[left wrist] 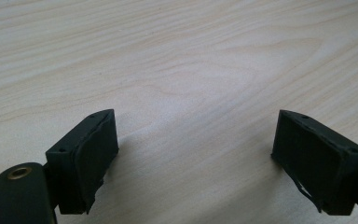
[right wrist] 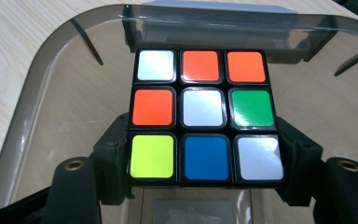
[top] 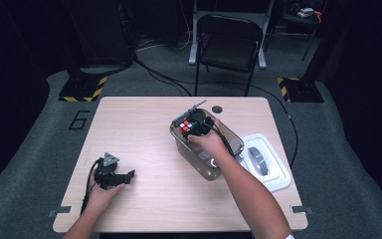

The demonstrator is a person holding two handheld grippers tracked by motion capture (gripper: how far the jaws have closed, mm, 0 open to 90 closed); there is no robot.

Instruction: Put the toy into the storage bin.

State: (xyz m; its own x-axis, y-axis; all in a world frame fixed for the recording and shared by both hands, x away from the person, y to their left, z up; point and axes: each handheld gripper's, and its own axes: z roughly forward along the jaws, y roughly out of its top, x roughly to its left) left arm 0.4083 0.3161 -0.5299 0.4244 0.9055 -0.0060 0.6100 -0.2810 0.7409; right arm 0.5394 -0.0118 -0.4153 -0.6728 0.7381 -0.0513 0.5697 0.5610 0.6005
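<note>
In the high view the right gripper [top: 195, 128] sits just right of the frame's centre, over the far end of a clear, smoke-tinted plastic bin [top: 229, 140] that stands on the pale wooden table [top: 144, 129]. Its jaws are closed on the two sides of a puzzle cube [top: 186, 124] — the right gripper view shows this plainly, with the cube [right wrist: 203, 114] pinched low between the black jaws and its top face turned to the camera (white, orange, orange across the far row; orange, white, green in the middle; yellow, blue, white nearest). The bin's curved rim [right wrist: 42, 79] arcs around the cube, which is within the bin's outline; whether it touches the bottom cannot be told.

The left gripper [top: 121, 177] rests on the table at the lower left of the high view, held by the person's left hand [top: 102, 195]. Its jaws stand wide apart — bare wood [left wrist: 191, 93] lies between them in the left gripper view.

A white lid [top: 268, 162] lies just beside the bin, toward the right edge of the table.
</note>
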